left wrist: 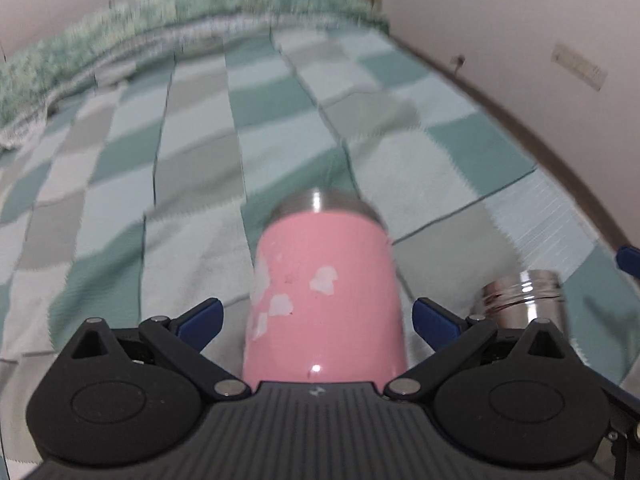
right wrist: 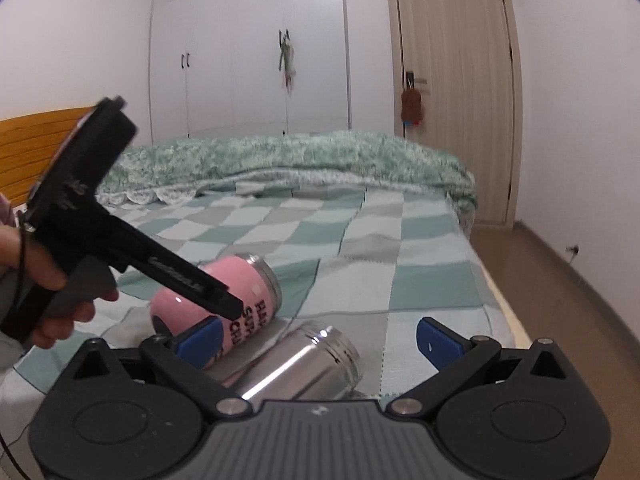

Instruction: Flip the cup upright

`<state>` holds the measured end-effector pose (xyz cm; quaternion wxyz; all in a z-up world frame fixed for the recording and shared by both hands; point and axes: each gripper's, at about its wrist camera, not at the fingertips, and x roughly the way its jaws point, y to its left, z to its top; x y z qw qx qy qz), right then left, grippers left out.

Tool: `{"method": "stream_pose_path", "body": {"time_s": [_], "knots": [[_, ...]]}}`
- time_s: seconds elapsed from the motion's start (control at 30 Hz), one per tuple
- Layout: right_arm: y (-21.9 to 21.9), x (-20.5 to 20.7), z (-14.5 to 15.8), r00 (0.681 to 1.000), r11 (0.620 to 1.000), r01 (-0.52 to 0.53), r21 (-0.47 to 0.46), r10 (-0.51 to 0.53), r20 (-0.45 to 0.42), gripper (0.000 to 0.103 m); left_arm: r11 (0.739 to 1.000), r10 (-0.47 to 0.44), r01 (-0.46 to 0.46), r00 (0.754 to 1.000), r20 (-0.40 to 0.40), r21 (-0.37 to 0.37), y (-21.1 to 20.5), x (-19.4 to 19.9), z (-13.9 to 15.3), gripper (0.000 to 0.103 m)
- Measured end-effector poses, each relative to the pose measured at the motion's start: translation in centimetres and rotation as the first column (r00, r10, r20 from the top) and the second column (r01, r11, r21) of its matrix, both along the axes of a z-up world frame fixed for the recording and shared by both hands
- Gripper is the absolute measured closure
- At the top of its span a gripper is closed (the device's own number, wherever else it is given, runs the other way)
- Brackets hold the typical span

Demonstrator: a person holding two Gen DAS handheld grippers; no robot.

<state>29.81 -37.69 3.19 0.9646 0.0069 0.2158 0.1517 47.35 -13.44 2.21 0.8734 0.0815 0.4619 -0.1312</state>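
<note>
Left gripper (left wrist: 316, 314): fingers spread either side of the pink cup (left wrist: 326, 300), lying on the bed (left wrist: 120, 200). Close squarely mid-body before tilting. Right gripper (right wrist: 320, 338): spread, holding nothing, above the steel cup (right wrist: 304, 360).

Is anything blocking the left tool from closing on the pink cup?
Nothing visible. The pink cup lies on its side directly between the open left tool. The steel cup lies off to its right, outside them.

Pink cup (left wrist: 326, 304) with white blotches and black lettering. Silver cup (right wrist: 300, 364). Bedspread (left wrist: 132, 184) checked teal, grey, pale mint
</note>
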Motion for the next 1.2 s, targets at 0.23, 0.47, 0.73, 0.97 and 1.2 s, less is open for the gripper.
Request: {"method": "stream_pose_path", "body": {"time_s": [0.23, 0.47, 0.73, 0.97, 1.2], "knots": [[0.6, 0.6, -0.8, 0.999, 0.999, -0.030, -0.013, 0.029, -0.031, 0.000, 0.999, 0.000, -0.001, 0.999, -0.039, -0.044, 0.4, -0.5, -0.5, 0.019], [1.6, -2.1, 1.0, 0.998, 0.998, -0.057, -0.035, 0.057, 0.000, 0.000, 0.996, -0.020, 0.021, 1.000, 0.013, -0.082, 1.6, -6.4, 2.3, 0.019], [3.7, -9.6, 4.1, 0.996, 0.996, -0.084, -0.031, 0.084, 0.014, 0.000, 0.993, 0.016, -0.008, 0.998, 0.067, -0.116, 4.6, -16.6, 6.4, 0.019], [6.6, -15.9, 3.8, 0.990, 0.989, -0.138, -0.047, 0.137, -0.025, 0.000, 0.974, 0.168, -0.160, 0.985, 0.038, -0.160, 9.1, -23.1, 4.4, 0.019], [7.9, -19.2, 2.5, 0.987, 0.987, -0.150, -0.054, 0.147, -0.066, 0.000, 0.927, 0.329, -0.312, 0.943, 0.051, -0.208, 10.6, -26.8, 1.5, 0.019]]}}
